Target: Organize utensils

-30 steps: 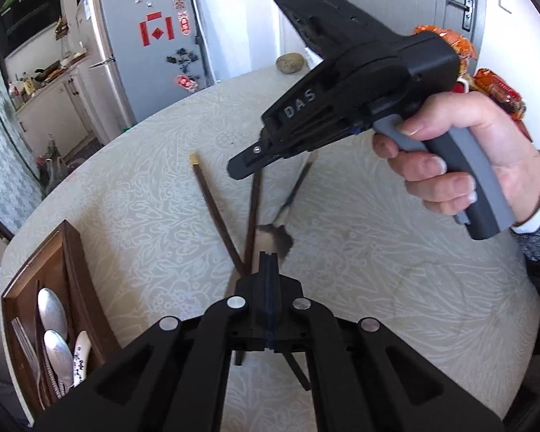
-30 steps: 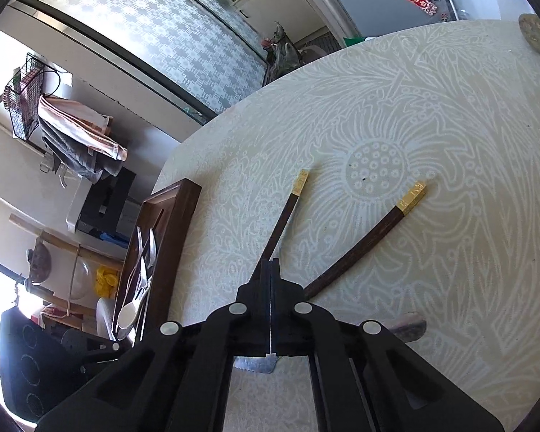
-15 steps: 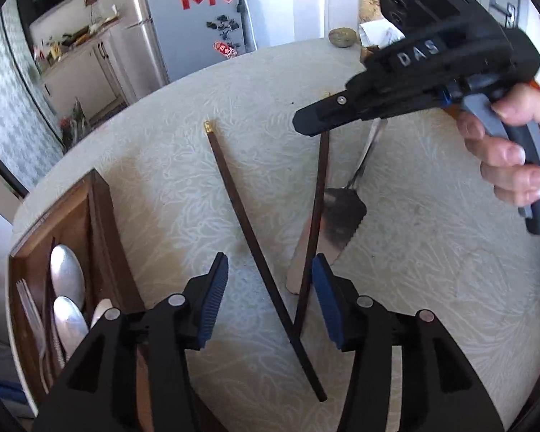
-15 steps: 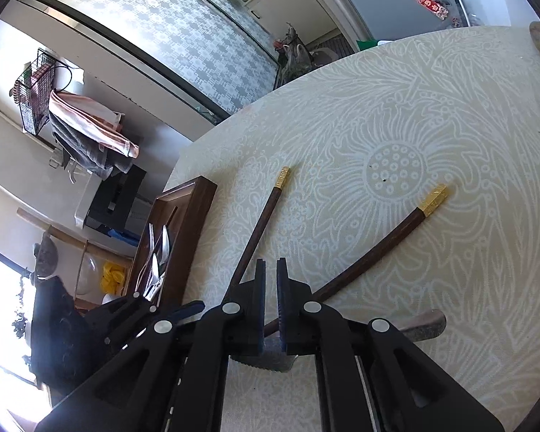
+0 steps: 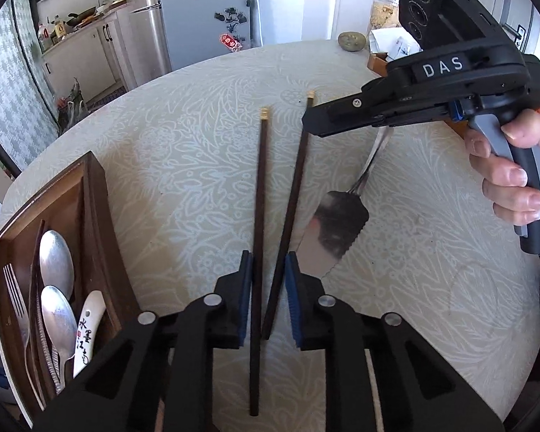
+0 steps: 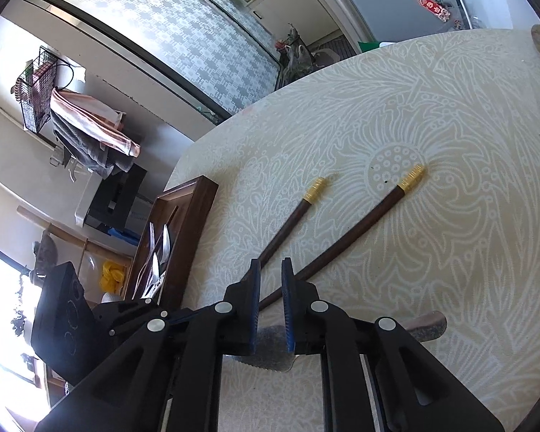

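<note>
While two dark chopsticks (image 5: 258, 216) with gold caps lay almost side by side on the counter (image 5: 183, 165), their thin ends passed between the blue pads of the left hand-held gripper (image 5: 267, 288), whose jaws were closing around them; I cannot tell if the pads already pressed on the sticks. Just to the right of the chopsticks a cake server (image 5: 336, 230) with a toothed edge rested flat on the patterned cloth. At the counter's left edge stood a wooden tray (image 5: 97, 212) that held spoons (image 5: 55, 262) and a fork (image 5: 14, 295). The right hand-held gripper (image 6: 270, 302), kept by a hand (image 5: 511, 180), hovered above the server with its jaws opening a little and nothing between them.
</note>
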{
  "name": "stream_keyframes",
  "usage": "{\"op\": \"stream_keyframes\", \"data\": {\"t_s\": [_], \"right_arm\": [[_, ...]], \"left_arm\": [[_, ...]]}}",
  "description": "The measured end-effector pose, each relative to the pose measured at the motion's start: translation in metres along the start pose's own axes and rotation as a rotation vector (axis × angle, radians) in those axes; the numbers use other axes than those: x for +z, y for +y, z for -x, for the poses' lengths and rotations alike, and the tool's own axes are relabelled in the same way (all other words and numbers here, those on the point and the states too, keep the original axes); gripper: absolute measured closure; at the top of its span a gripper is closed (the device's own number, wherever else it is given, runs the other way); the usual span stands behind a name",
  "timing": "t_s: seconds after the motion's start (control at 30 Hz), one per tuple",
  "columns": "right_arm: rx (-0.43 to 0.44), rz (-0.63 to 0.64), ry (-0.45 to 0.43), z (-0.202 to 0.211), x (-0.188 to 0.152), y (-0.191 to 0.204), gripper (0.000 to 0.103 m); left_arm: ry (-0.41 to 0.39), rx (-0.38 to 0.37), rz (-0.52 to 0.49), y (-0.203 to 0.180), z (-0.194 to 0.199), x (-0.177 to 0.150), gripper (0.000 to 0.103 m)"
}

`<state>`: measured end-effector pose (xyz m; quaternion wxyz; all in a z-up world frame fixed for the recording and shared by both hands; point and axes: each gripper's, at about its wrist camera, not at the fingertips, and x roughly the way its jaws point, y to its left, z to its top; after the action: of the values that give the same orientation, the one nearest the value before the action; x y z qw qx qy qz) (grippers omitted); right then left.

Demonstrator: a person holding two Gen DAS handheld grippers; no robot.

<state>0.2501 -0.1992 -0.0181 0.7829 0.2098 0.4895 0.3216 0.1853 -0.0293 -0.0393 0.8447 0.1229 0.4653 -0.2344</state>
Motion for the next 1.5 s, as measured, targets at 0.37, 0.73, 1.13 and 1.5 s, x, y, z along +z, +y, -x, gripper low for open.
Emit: {"op": "stream_keyframes", "data": {"t_s": [0.37,0.73,1.13,1.5], "right_arm": [[0.020,-0.051,0.032,-0.019,-0.001,0.000,0.075],[0.045,-0.019,0.021,-0.015,-0.001,0.008,0.075],[0.037,-0.013,0.038,-0.019,-0.004,0.011,0.069],[0.015,-0.042,0.042,-0.025,-0.004,0.016,0.064]], "left_arm": [[-0.041,-0.007,0.037,0.007,0.023,-0.012,0.085],[0.044,-0.007,-0.078,0.001,0.032,-0.046,0.066],[-0.013,-0.001,-0.067,-0.010,0.041,-0.061,0.098],[-0.116,-0.051,0.032,0.008,0.070,-0.068,0.098]]}}
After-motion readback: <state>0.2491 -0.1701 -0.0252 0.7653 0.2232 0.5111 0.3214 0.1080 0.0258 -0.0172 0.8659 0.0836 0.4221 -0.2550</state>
